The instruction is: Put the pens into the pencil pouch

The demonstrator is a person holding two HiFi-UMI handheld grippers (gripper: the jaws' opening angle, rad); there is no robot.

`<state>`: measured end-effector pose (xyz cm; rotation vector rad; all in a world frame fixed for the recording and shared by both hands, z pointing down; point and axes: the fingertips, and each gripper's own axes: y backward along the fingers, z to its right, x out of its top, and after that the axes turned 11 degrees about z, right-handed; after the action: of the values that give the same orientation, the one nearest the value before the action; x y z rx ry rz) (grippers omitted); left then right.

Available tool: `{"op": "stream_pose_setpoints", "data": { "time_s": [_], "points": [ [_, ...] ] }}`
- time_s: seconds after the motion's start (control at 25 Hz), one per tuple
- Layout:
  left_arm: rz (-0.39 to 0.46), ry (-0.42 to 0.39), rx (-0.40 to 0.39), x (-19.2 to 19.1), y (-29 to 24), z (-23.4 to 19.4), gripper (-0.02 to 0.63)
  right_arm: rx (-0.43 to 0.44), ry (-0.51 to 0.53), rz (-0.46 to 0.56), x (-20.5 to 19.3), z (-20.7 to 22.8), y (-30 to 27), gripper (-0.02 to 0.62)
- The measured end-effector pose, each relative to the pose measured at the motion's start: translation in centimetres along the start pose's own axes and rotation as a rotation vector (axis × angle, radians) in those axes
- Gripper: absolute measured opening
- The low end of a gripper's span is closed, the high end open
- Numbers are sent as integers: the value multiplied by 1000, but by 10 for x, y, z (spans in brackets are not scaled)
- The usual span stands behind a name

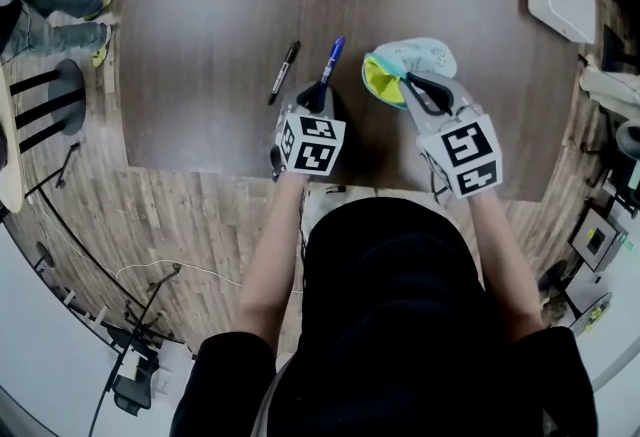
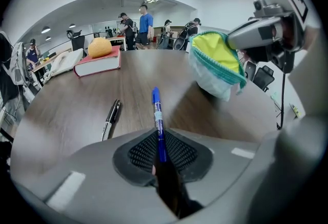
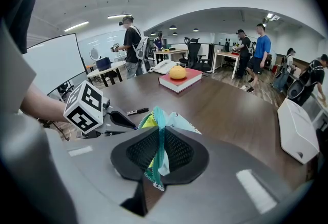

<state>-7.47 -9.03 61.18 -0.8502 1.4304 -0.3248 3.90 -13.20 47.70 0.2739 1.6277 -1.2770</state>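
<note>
Brown table (image 1: 200, 75), office behind. Our left gripper (image 1: 318, 99) pinches the blue pen (image 2: 158, 120), tip aimed toward the pouch (image 1: 425, 55). Our right gripper (image 1: 422, 91) clamps the pouch's zip edge, we judge to keep its mouth open. Black pen (image 1: 284, 71) lies loose beside.

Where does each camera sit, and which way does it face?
Head view: on the person's head, facing steeply down at the table; forearms, left gripper, right gripper show.
Left gripper view: rides that gripper, along its jaws shut on the blue pen.
Right gripper view: rides that gripper, along jaws shut on the pouch.
Shared: both gripper views show the red book.
</note>
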Motion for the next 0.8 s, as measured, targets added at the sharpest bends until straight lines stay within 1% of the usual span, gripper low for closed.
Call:
{"op": "stream_pose_setpoints", "data": {
  "time_s": [0.16, 0.32, 0.64, 0.8],
  "points": [
    [-3, 10, -10, -1, 0, 1, 37, -4, -2, -1, -1, -1, 1, 38],
    [12, 1, -26, 3, -1, -1, 34, -11, -4, -2, -1, -1, 1, 38],
    [19, 0, -59, 3, 16, 0, 34, -36, -15, 1, -2, -6, -1, 38],
    [38, -21, -68, 9, 29, -1, 34, -57, -25, 5, -2, -8, -3, 38]
  ]
}}
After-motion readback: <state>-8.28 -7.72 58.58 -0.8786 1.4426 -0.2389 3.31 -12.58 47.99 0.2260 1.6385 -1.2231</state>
